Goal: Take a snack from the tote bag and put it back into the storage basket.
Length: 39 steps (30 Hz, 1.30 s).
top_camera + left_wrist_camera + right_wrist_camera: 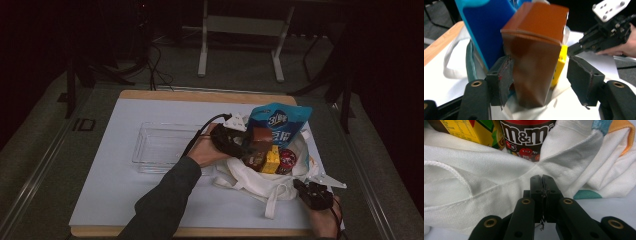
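While my left gripper [540,75] stands with jaws parted around the brown rectangular cardboard box [535,50] upright in the white cloth tote bag [260,182], pads clear of it, my right gripper [541,186] pinches that bag's fabric tight at its near edge.

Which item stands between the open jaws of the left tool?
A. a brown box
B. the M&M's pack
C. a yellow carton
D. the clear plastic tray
A: in the left gripper view the brown box stands upright in the white bag between the pads of the left tool, with a gap showing at one pad; the yellow carton sits behind it.
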Tool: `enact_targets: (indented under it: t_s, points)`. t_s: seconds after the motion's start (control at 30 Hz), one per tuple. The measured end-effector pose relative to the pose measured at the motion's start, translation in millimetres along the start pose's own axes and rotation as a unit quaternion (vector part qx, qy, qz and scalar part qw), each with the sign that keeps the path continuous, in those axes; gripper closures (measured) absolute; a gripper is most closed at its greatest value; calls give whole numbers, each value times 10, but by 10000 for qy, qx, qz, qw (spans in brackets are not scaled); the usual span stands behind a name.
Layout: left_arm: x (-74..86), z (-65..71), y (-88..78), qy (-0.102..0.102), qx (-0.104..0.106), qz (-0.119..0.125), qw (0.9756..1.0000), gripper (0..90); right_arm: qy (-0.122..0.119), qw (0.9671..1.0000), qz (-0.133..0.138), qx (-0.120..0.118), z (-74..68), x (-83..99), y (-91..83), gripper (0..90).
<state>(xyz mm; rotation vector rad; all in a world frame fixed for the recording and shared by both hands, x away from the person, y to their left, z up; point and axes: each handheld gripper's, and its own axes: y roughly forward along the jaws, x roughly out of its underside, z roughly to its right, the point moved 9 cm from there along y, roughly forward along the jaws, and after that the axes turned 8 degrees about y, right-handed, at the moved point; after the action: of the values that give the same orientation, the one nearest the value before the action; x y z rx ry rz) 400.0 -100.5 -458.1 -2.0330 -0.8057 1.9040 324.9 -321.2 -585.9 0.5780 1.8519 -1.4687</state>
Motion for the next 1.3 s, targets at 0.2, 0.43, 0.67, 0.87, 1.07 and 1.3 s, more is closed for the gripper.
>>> enact_targets:
  t_s: [0.2, 0.43, 0.67, 0.87, 1.07, 1.3]
  points:
    - [-61, -79, 31, -85, 151, 169, 9997, 296, -1, 10000, 4, -29, 3, -1, 0, 876]
    - [-118, -156, 76, -170, 221, 317, 9991, 252, 0, 10000, 14, -49, 5, -1, 1, 876]
    - [-139, -93, 95, -109, 290, 432, 9986, 270, 29, 10000, 13, -89, 11, 1, 0, 876]
    - [-177, 21, 85, 88, 376, 513, 9979, 355, 22, 10000, 25, -87, 10, 1, 1, 875]
    - [-184, 43, 163, 241, 265, 369, 9987, 297, 30, 10000, 25, -85, 10, 2, 0, 874]
    - [-154, 75, 335, 167, 376, 272, 9988, 318, 47, 9999, 26, -128, 11, 4, -2, 873]
